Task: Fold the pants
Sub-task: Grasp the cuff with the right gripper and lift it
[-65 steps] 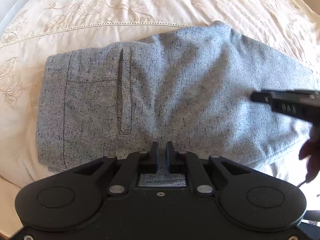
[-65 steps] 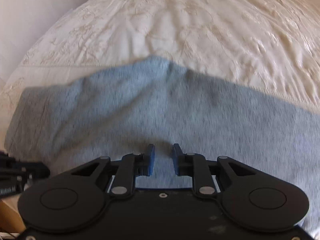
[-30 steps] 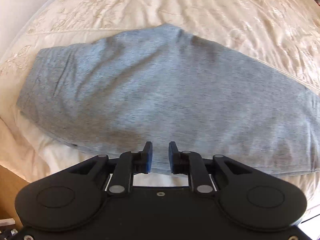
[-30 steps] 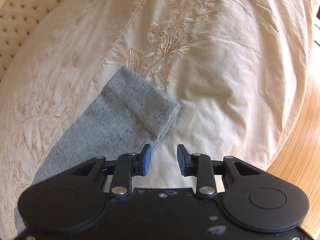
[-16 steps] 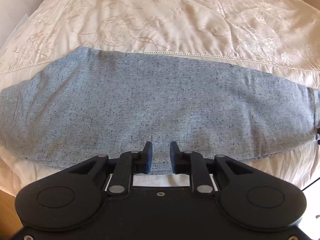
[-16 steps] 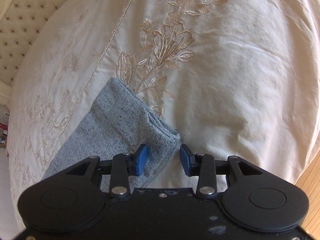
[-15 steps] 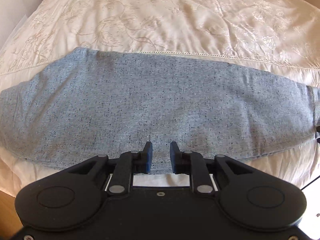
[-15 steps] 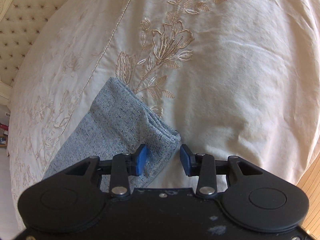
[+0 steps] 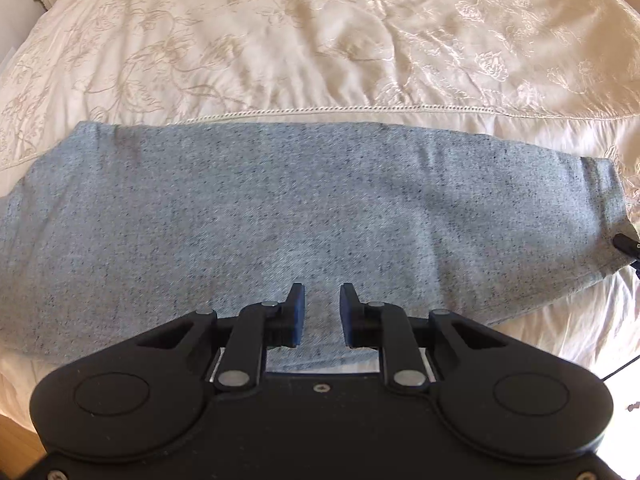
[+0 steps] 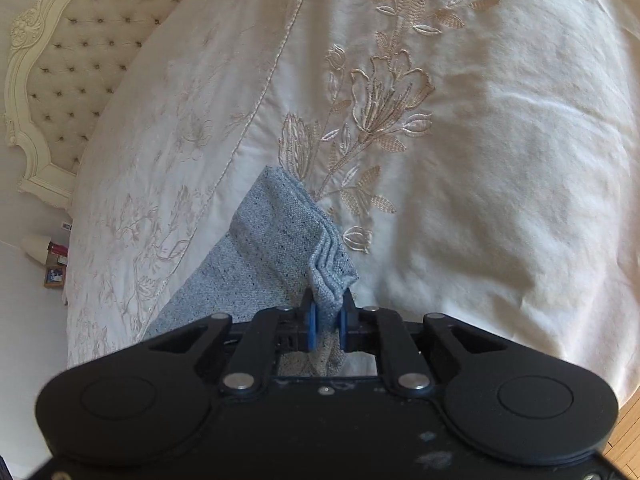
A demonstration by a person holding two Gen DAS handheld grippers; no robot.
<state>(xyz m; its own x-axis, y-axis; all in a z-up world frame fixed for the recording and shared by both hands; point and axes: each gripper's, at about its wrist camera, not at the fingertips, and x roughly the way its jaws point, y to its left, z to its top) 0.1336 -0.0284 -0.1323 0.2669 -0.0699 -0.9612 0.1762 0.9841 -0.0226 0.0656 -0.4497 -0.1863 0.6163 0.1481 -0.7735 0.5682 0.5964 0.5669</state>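
Right wrist view: right gripper (image 10: 327, 312) was closing, jaws pinching bunched hem corner of grey pants (image 10: 276, 252), cloth pressed between blue pads (image 10: 311, 327). Pants lay flat on cream embroidered bedspread (image 10: 500, 160), tufted headboard (image 10: 76, 72) far left. Left wrist view: left gripper (image 9: 322, 310) hovered over pants' near edge, jaws partly apart, gripping nothing.

Cream bedspread (image 10: 500, 184) embroidered with flowers, sunlit — a tufted headboard (image 10: 80, 68) with carved pale frame, wooden floor (image 10: 628, 432) at the corner.
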